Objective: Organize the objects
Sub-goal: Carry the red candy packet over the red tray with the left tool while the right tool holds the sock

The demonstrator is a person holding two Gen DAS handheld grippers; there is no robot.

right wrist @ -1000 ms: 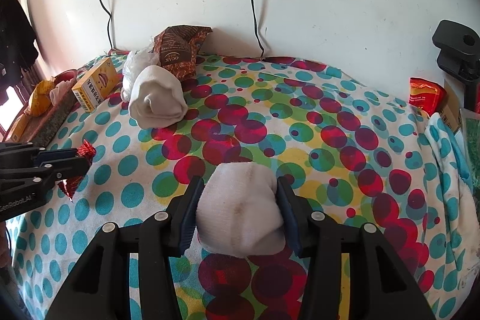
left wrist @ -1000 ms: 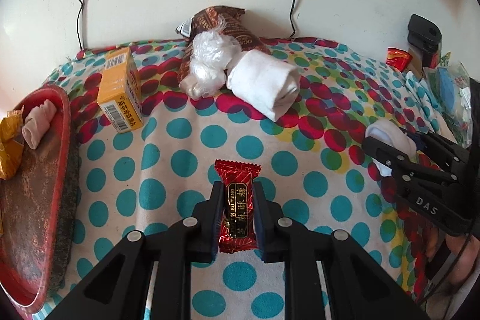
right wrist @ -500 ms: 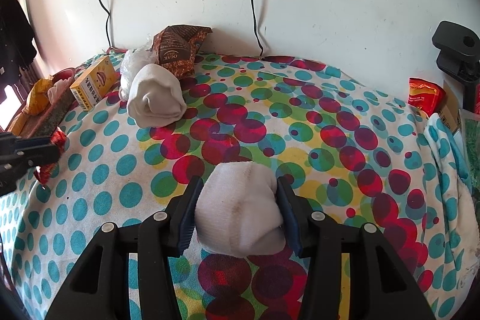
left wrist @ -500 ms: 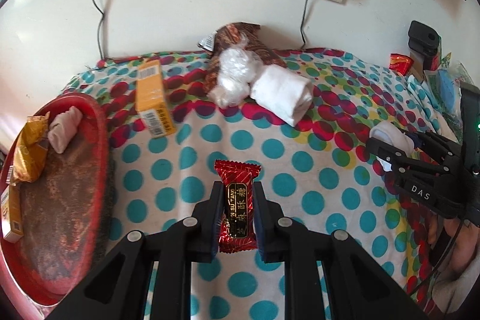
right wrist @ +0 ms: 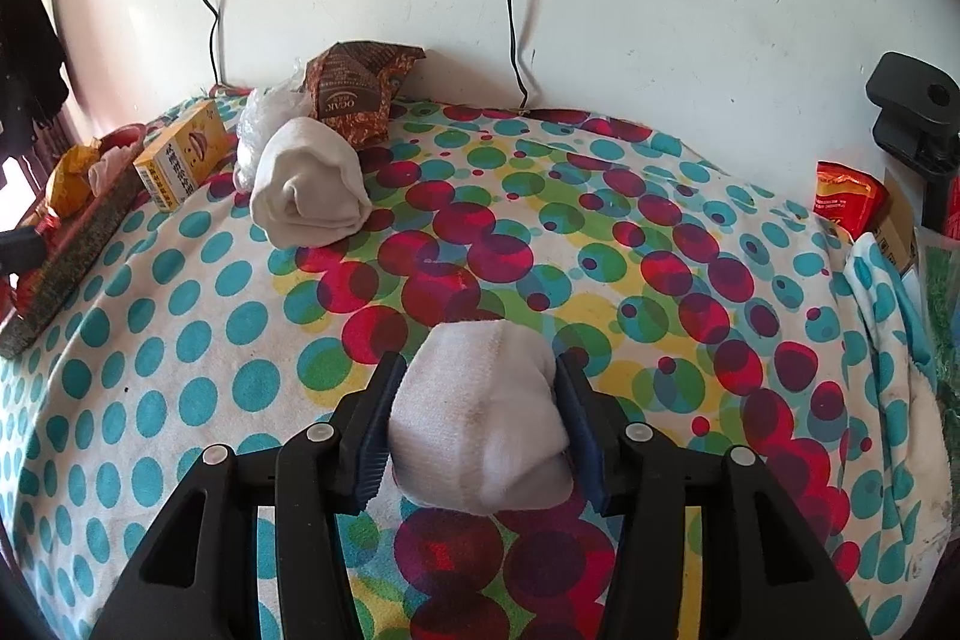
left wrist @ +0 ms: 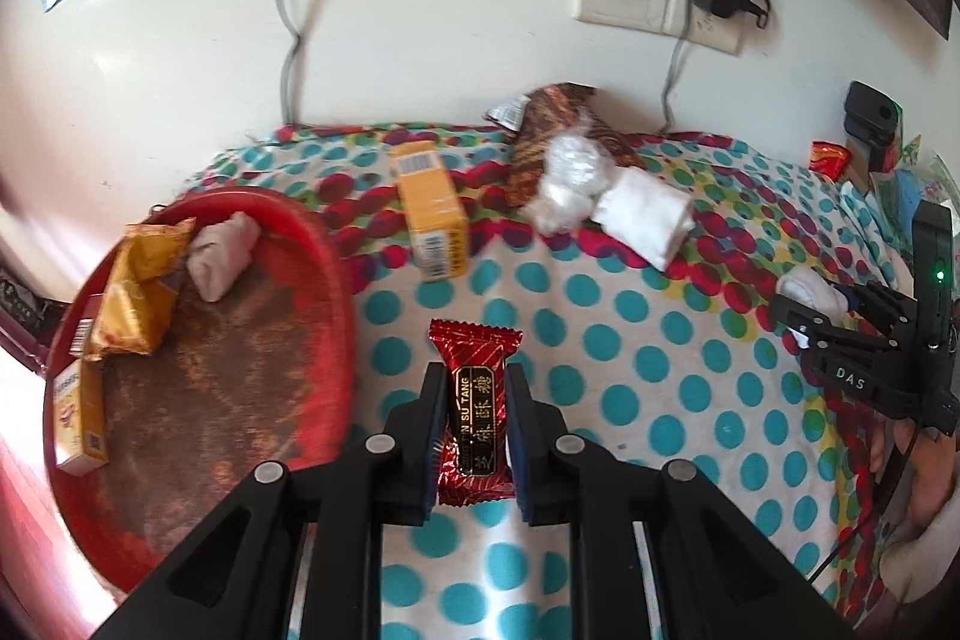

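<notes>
Left wrist view: my left gripper (left wrist: 475, 427) is clamped on the red foil-wrapped candy (left wrist: 475, 409), long axis along my fingers, with the round red tray (left wrist: 336, 280) just left of it at frame left, while my right gripper (right wrist: 477, 421) pinches a rolled white sock (right wrist: 480, 421), so left is nearer.

glossy foil candy wrapper (left wrist: 475, 403), knitted cloth sock (right wrist: 480, 427)

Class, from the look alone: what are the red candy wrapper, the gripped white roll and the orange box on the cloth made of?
Red candy wrapper: glossy foil-like film, crinkled, shiny.
White roll: soft knit fabric, ribbed, probably a sock.
Orange box: printed cardboard, sharp folded edges.
</notes>
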